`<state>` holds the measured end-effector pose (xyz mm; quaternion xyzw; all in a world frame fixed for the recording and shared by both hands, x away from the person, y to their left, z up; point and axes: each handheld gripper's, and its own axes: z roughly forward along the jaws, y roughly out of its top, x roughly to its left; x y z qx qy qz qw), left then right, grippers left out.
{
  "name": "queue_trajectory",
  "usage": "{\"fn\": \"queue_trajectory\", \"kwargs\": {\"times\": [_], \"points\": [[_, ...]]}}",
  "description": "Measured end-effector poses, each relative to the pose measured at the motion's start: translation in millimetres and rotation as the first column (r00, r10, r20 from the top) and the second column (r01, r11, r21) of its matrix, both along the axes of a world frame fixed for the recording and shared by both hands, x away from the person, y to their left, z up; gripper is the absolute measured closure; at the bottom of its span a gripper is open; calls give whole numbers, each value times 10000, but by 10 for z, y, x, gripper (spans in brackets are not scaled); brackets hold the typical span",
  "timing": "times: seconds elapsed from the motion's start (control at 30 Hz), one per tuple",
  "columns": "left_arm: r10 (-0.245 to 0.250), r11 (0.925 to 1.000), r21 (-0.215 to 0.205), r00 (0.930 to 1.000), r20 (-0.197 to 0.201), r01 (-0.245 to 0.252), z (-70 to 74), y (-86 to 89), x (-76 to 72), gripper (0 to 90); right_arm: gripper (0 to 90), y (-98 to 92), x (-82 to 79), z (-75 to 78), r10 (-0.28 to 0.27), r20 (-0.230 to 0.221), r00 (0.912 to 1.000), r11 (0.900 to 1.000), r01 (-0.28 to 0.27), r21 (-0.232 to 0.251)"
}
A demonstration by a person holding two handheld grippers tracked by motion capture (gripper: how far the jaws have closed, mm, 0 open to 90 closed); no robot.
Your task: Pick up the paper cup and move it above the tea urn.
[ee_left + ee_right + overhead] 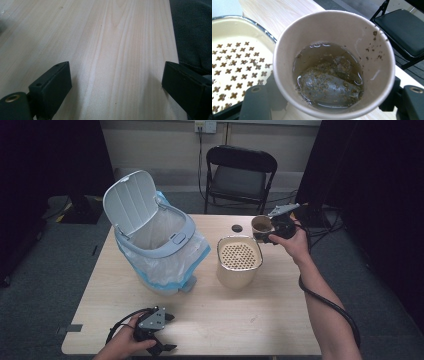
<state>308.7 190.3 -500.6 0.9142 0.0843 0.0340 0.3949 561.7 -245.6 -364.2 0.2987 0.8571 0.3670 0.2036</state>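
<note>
Left gripper (159, 332) low at table's (240, 320) near edge, about 7 o'clock, jaws wide, nothing between, bare wood ahead. White bin (155, 240) at 10 o'clock, lid up, liner spilling over rim. Cream strainer pot (239, 262) mid-table, open room in front. Right gripper (272, 232) at 1 o'clock, raised, wrist bent inward, clamped on paper cup (332, 62). Cup just beside pot rim, holding murky liquid and tea bag (327, 87).
</note>
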Motion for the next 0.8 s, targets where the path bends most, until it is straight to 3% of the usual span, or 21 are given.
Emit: {"fn": "queue_trajectory", "kwargs": {"times": [0.2, 0.43, 0.53, 0.57, 0.6, 0.8], "points": [[0, 10000, 5, 10000, -3, 0, 0, 0, 0, 84, 288, 68, -5, 56, 155, 300, 9994, 9998, -151, -143], [1, 10000, 4, 10000, 3, -1, 0, 0, 0, 84, 289, 128, -74, 142, 346, 1290, 9910, 9992, -315, -254], [1, 10000, 6, 10000, 3, -1, 0, 0, 0, 84, 290, 138, -128, 184, 441, 1915, 9805, 9987, -388, -316], [1, 10000, 6, 10000, 3, -1, 0, 0, 0, 84, 290, 138, -128, 184, 441, 1915, 9805, 9987, -388, -316], [1, 10000, 9, 10000, 11, -1, 0, 0, 0, 84, 290, 156, -171, 214, 587, 2328, 9707, 9971, -456, -612], [8, 10000, -11, 10000, 9, -8, -1, 0, 0, 84, 294, 224, -316, 290, 1143, 3099, 9439, 9861, -699, -1508]]}}
